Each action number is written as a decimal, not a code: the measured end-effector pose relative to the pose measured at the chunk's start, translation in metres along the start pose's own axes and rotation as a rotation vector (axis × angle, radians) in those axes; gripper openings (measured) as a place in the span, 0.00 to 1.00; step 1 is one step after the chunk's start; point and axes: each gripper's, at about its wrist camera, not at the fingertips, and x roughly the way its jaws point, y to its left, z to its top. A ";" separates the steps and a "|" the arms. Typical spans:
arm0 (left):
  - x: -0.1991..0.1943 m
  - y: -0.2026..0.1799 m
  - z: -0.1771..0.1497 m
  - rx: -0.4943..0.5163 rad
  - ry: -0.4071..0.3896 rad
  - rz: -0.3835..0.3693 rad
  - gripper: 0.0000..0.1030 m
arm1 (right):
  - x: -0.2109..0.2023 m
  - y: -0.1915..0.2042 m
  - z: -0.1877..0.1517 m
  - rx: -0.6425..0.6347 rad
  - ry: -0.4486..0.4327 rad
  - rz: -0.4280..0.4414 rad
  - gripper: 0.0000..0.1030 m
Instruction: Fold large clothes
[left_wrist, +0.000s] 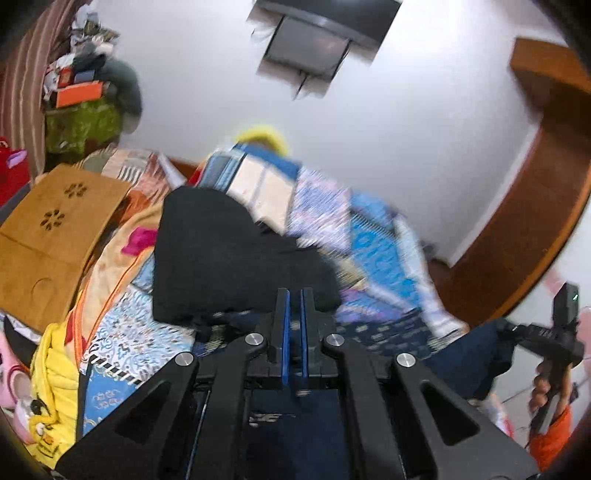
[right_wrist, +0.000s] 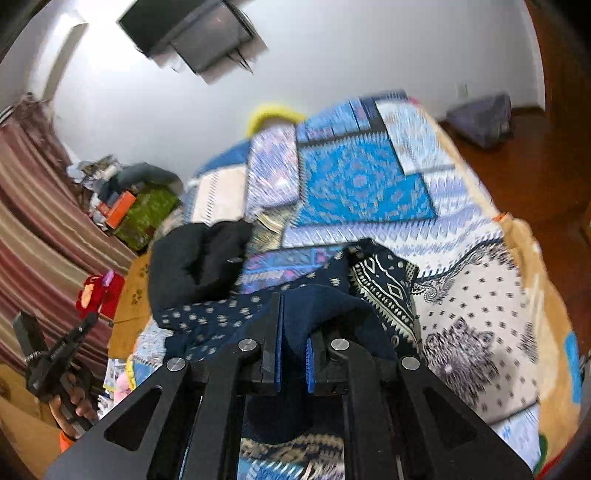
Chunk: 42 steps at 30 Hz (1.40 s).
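Note:
A large navy patterned garment (right_wrist: 258, 314) lies across the bed, with a white-on-navy border panel (right_wrist: 384, 291). My right gripper (right_wrist: 293, 325) is shut on a navy fold of it, which bunches up between the pads. In the left wrist view my left gripper (left_wrist: 294, 295) has its blue pads nearly together with a thin gap; navy cloth (left_wrist: 295, 417) hangs under it, but whether the pads pinch it is not clear. The garment stretches right (left_wrist: 472, 354) toward the right gripper's handle (left_wrist: 557, 332). A folded black garment (left_wrist: 229, 258) lies just beyond the left fingertips; it also shows in the right wrist view (right_wrist: 195, 266).
The bed carries a blue patchwork quilt (right_wrist: 362, 184) and a cream blanket (right_wrist: 480, 314). A wooden lap table (left_wrist: 55, 229) sits at the bed's left, a yellow garment (left_wrist: 55, 387) below it. Clutter pile (left_wrist: 85, 92), wall TV (left_wrist: 314, 40), wooden floor (right_wrist: 498, 155).

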 end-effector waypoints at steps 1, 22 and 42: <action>0.009 0.003 -0.003 0.000 0.026 0.012 0.03 | 0.014 -0.007 0.002 0.004 0.022 -0.018 0.08; -0.016 0.006 -0.121 -0.073 0.321 -0.020 0.68 | 0.024 -0.020 -0.036 -0.105 0.075 -0.109 0.10; 0.003 -0.016 -0.148 -0.071 0.423 -0.205 0.03 | 0.007 -0.010 -0.054 -0.124 0.086 -0.085 0.10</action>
